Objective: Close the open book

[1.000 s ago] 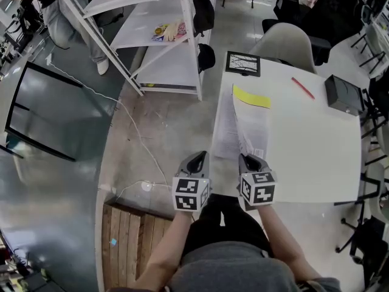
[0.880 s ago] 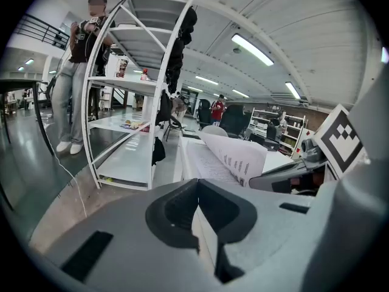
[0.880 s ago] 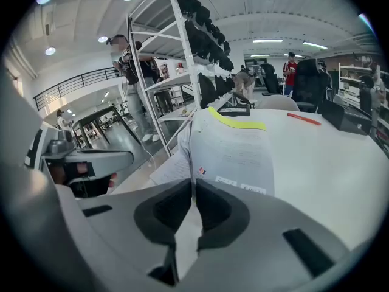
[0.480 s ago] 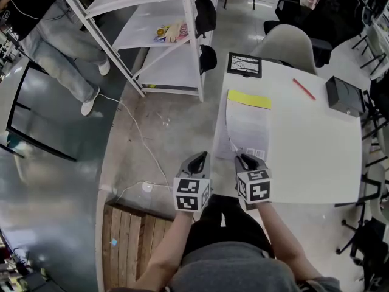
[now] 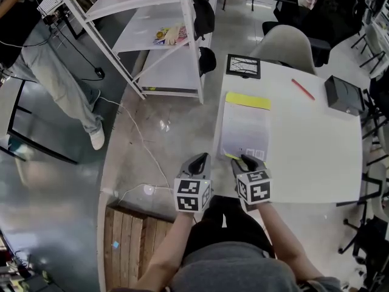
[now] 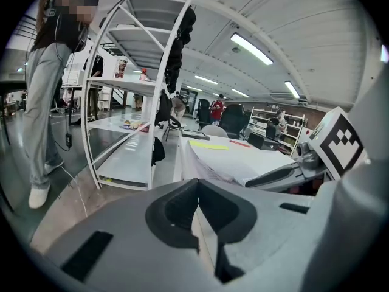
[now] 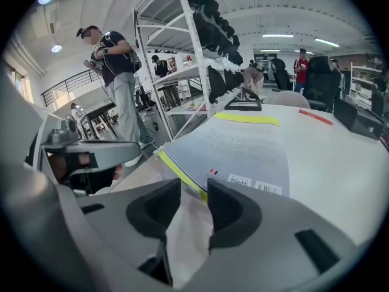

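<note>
The book (image 5: 246,129) lies shut and flat on the white table (image 5: 304,145), grey back cover up, with a yellow band at its far end. My right gripper (image 5: 246,161) sits at the book's near edge. In the right gripper view its jaws are opening, and the cover's yellow-edged near corner (image 7: 182,174) lies at the tips of my right gripper (image 7: 193,202) without the pads pressing it. My left gripper (image 5: 199,161) hovers off the table's left edge; in the left gripper view the left gripper (image 6: 196,205) has its pads together on nothing.
A framed picture (image 5: 243,65), a red pen (image 5: 302,88) and a black box (image 5: 344,94) lie at the table's far side, with a chair (image 5: 285,44) behind. A white shelf rack (image 5: 158,35) stands at left. A person (image 5: 48,72) walks nearby.
The book's raised cover has swung down flat, so the book is shut. My right gripper's jaws have parted off the cover. The person at left has walked closer.
</note>
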`<state>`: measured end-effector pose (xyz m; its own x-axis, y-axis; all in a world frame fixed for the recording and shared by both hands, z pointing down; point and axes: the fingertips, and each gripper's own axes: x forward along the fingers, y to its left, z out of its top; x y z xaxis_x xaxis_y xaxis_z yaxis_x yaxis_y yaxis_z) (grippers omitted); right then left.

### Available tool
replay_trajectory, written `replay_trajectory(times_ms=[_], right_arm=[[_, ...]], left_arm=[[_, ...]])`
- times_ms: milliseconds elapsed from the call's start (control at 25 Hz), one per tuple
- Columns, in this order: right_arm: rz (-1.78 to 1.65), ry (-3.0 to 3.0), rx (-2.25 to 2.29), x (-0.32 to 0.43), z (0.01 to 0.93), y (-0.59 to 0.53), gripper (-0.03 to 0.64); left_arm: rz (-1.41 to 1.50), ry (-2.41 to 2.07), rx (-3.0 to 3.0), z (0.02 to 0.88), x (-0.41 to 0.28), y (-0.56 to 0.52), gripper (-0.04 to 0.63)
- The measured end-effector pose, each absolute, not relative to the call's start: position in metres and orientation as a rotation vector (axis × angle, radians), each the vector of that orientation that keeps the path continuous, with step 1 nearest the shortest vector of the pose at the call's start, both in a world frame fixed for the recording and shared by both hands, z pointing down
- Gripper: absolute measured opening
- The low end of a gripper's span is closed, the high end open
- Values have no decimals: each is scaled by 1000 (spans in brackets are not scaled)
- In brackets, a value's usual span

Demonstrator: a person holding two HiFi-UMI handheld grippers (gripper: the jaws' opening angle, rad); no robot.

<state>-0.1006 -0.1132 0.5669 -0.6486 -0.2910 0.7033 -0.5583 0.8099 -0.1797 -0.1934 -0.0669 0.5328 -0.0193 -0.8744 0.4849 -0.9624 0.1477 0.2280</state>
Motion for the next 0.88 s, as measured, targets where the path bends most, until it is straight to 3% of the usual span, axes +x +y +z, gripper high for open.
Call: replay_trajectory(times_ms=[320,880], right_arm=[[526,-2360,622,-97,552,-108,155],[582,-2490,884,-61,494,-133,115]], left_arm=[[226,-1909,1773,528,-190,-72,6],[263,-1899,1856,514,-184,-86,6]])
